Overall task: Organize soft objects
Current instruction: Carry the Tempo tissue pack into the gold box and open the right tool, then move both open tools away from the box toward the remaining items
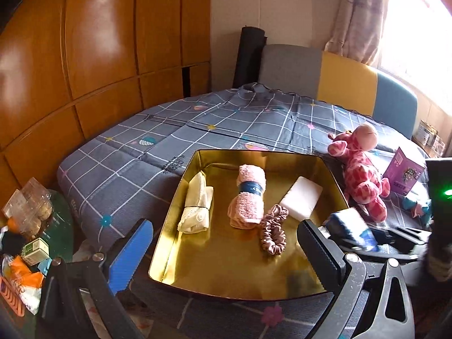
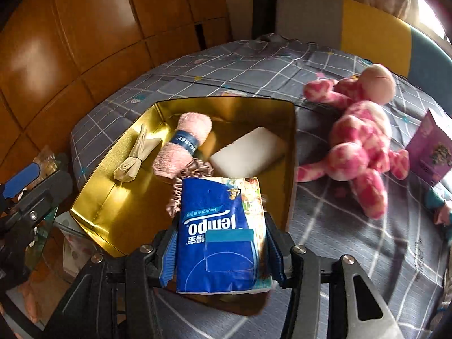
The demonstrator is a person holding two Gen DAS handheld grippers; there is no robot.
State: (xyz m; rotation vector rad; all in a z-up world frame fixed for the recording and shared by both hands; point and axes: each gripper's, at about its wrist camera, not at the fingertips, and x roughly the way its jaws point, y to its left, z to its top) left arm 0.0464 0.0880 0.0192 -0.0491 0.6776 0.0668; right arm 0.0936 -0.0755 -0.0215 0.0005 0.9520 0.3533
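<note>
A blue plastic-wrapped pack of tissues (image 2: pixel 223 234) is seen clamped between the blue-padded fingers of the right gripper (image 2: pixel 223 250), its long axis running straight out along the fingers and its far end reaching over the near rim of the shallow gold-coloured metal tray (image 2: pixel 93 197) set on the grey checked bedspread (image 2: pixel 353 226). The tray lies ahead of and below the held pack, slightly to its left, so the coming move is judged to be a short carry forward and down into the bare gold floor at the tray's near side. Already laid inside are a cream folded cloth bundle (image 1: pixel 197 206), a pink rolled towel with a dark band (image 1: pixel 250 195), a white rectangular sponge-like block (image 1: pixel 302 197) and a dusty-pink satin scrunchie (image 1: pixel 272 228), the last lying closest to the pack's leading edge and likely to be pressed on if the pack is set down too far in. The left gripper (image 1: pixel 226 251) is held wide and empty over the tray's near left part, with nothing between its fingers. A pink-and-white plush giraffe (image 2: pixel 358 147) is left lying on the bedspread to the tray's right, nearer the right hand than the left, beside a purple printed card box (image 2: pixel 432 152).
</note>
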